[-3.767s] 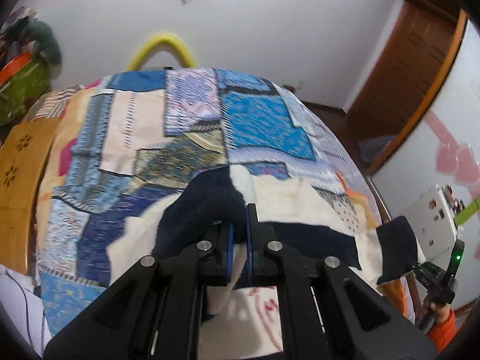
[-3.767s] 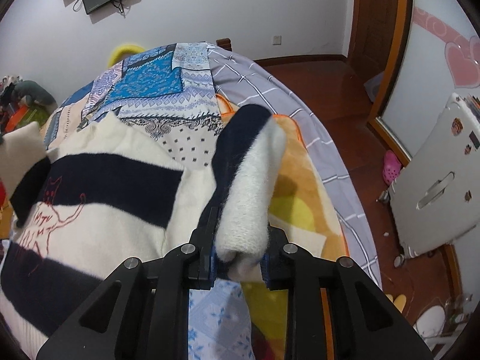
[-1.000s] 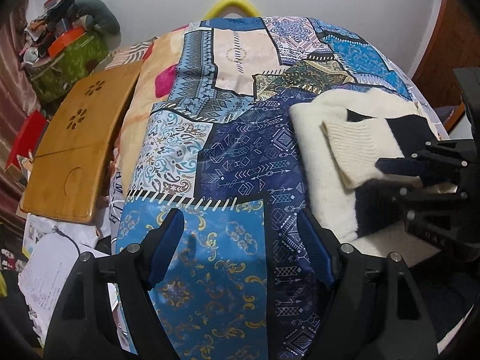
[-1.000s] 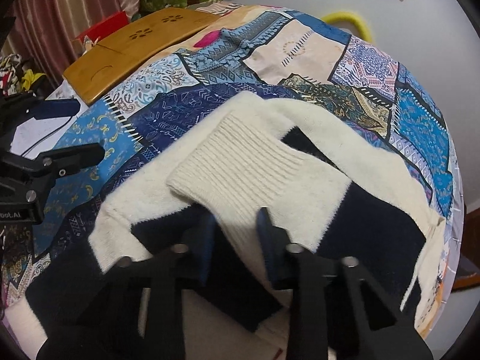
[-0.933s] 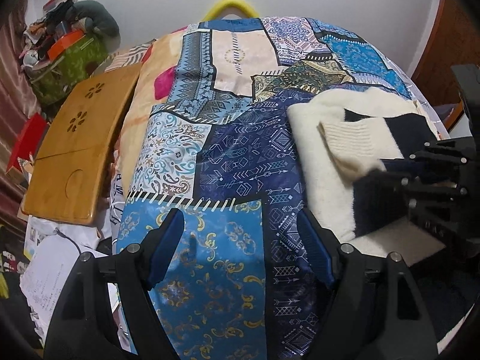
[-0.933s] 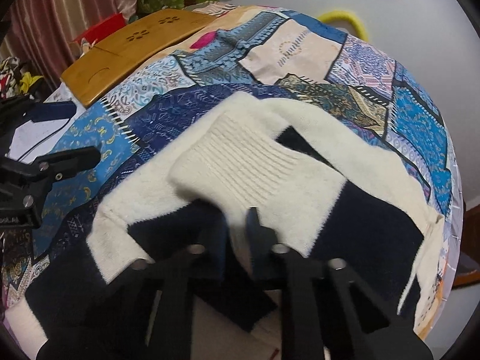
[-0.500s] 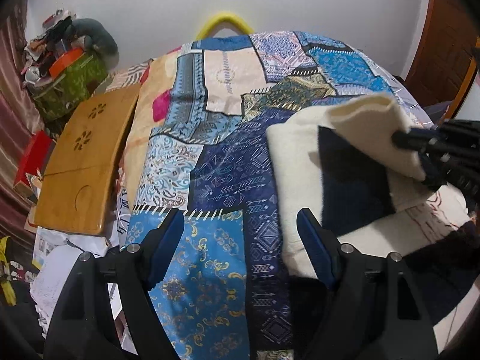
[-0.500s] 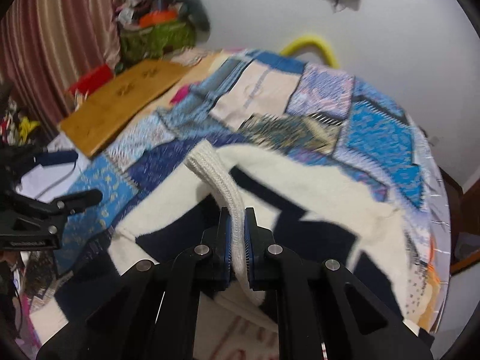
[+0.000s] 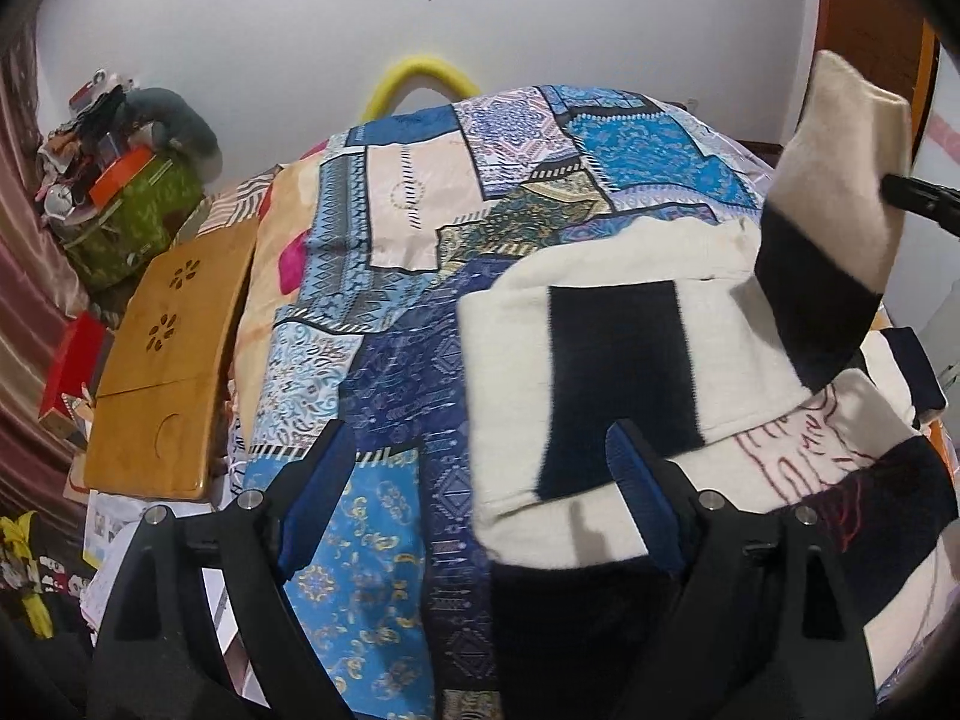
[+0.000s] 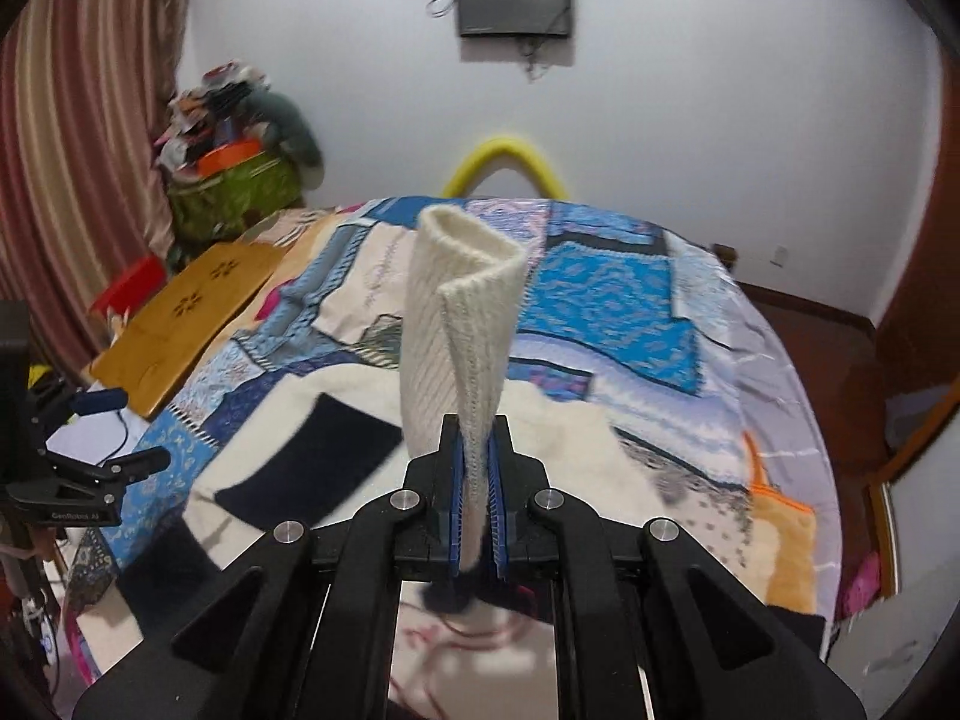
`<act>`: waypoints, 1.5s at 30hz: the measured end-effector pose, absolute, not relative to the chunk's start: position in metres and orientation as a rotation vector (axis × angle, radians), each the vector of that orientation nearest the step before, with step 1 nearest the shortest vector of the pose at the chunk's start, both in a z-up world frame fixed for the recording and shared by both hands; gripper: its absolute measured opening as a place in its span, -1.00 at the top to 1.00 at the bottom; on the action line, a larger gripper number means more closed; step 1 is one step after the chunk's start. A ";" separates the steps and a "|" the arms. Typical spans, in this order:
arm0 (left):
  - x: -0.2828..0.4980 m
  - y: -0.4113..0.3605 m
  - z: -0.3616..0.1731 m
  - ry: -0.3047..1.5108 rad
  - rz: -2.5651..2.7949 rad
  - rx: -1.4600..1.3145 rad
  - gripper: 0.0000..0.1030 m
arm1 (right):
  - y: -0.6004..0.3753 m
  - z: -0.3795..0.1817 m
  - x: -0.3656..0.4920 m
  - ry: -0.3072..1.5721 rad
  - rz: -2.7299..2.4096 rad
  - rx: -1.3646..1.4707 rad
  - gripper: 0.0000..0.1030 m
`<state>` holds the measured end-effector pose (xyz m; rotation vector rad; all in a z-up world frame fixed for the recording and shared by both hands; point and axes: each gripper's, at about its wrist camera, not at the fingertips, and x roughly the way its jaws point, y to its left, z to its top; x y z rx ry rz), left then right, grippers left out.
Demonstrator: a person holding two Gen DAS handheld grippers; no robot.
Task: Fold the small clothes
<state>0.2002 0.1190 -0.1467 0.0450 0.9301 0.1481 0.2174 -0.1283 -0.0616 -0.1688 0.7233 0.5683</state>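
The right gripper [image 10: 474, 474] pinches the ribbed cream cuff of a sleeve [image 10: 459, 324], which stands upright between its blue pads [image 10: 497, 501]; the sleeve's lower end is hidden behind the gripper body. The left gripper [image 9: 480, 480] hangs with fingers spread wide and nothing between them, just above the cream and navy sweater [image 9: 606, 360]. The sweater lies on the patchwork bedspread [image 9: 396, 276], its right part cut off by the picture edge. Beyond the bed's far end, a yellow arc [image 10: 507, 159] shows only partly.
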 end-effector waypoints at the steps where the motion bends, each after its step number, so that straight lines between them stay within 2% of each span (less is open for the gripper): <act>1: 0.202 0.114 -0.147 0.934 0.146 0.049 -0.67 | -0.135 -0.062 0.217 0.723 0.558 -0.161 0.87; 10: 0.216 0.076 -0.153 0.971 0.111 0.082 -0.70 | -0.201 -0.082 0.220 0.781 0.482 -0.053 0.87; 25: 0.222 0.051 -0.175 1.036 0.088 0.120 -0.70 | -0.257 -0.177 0.230 1.054 0.399 0.092 0.82; 37: 0.235 0.048 -0.181 1.067 0.088 0.094 -0.70 | -0.320 -0.164 0.216 1.010 0.240 0.099 0.81; 39: 0.239 0.045 -0.179 1.064 0.083 0.092 -0.70 | -0.333 -0.156 0.212 0.988 0.203 0.091 0.75; 41: 0.245 0.040 -0.177 1.060 0.077 0.087 -0.70 | -0.352 -0.147 0.207 0.959 0.161 0.087 0.56; 45: 0.259 0.028 -0.172 1.052 0.057 0.069 -0.70 | -0.387 -0.133 0.199 0.915 0.081 0.095 0.33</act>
